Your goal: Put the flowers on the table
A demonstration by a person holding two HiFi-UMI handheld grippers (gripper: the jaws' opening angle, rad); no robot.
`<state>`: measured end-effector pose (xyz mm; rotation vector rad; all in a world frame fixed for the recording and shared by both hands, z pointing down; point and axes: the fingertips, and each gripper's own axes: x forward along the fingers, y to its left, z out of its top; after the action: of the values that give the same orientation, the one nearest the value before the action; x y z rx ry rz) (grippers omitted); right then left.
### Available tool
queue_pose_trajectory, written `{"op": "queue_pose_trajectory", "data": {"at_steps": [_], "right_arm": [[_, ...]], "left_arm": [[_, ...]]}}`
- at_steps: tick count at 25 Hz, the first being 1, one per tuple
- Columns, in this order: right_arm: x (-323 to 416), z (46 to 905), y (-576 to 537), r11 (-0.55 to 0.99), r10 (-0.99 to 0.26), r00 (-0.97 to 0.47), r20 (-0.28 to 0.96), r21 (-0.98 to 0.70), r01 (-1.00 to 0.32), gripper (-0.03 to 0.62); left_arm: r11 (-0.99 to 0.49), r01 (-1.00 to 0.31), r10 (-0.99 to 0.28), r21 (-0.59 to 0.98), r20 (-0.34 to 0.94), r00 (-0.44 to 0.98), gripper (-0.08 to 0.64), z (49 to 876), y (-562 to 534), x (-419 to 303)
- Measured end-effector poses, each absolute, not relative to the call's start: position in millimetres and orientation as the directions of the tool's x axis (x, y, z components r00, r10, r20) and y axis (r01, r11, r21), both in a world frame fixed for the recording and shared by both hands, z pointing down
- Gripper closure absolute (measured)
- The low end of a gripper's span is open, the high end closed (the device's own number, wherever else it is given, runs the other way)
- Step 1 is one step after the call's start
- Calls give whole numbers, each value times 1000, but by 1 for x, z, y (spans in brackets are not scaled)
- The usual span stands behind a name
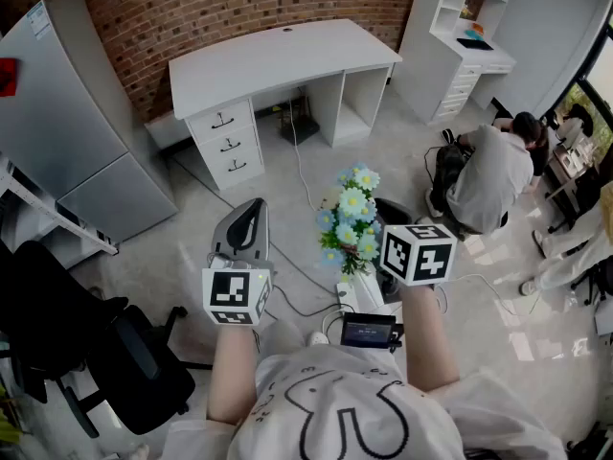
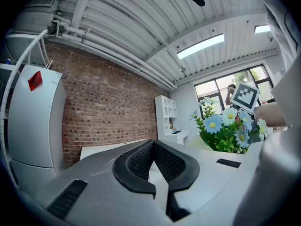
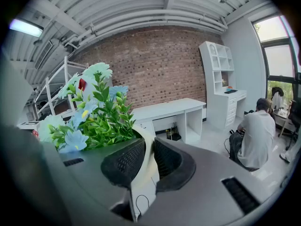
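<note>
An open-plan office. A white desk [image 1: 278, 57] with three drawers stands against a red brick wall [image 1: 239, 8]. A tall white shelf unit [image 1: 458, 36] is to the desk's right, a black office chair [image 1: 124, 353] in front of it, and strip lights [image 2: 200, 46] on the ribbed ceiling above.

flowers [image 1: 351, 220]: pot rim sat between jaws of right gripper [image 3: 146, 145], just right of left gripper [image 1: 251, 209], held over floor [image 1: 402, 151]
desk [image 1: 278, 60]: stood ahead, well apart from flowers, backed against brick wall [image 1: 239, 8]
drawers [image 1: 228, 142]: sat under desk's left end
fridge [image 1: 67, 132]: stood left of desk
shelf unit [image 1: 460, 36]: stood right of desk
seated person [image 1: 493, 175]: was on floor at right, near shelf unit
office chair [image 1: 105, 353]: stood at lower left, behind left gripper
</note>
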<state>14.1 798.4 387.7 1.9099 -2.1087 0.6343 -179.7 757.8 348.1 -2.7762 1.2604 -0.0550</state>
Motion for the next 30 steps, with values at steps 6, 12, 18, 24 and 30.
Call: {"op": "queue_pose_trajectory", "data": {"at_steps": [6, 12, 18, 24, 30], "right_arm": [[22, 391, 799, 63, -893, -121, 434, -146, -987, 532], [25, 389, 779, 70, -896, -127, 426, -149, -986, 532], [19, 390, 739, 63, -903, -110, 416, -126, -990, 532], [27, 389, 689, 24, -912, -94, 399, -176, -984, 532], [32, 381, 633, 1, -916, -65, 396, -159, -987, 532]], "left_arm": [[-646, -757, -760, -100, -4, 650, 560, 347, 753, -172], [-640, -762, -765, -98, -6, 643, 560, 343, 735, -169], [-638, -764, -767, -94, -1, 641, 560, 346, 690, -180], [-632, -773, -774, -53, -8, 633, 560, 346, 626, -190], [-633, -773, -774, -43, -2, 634, 560, 345, 557, -197]]}}
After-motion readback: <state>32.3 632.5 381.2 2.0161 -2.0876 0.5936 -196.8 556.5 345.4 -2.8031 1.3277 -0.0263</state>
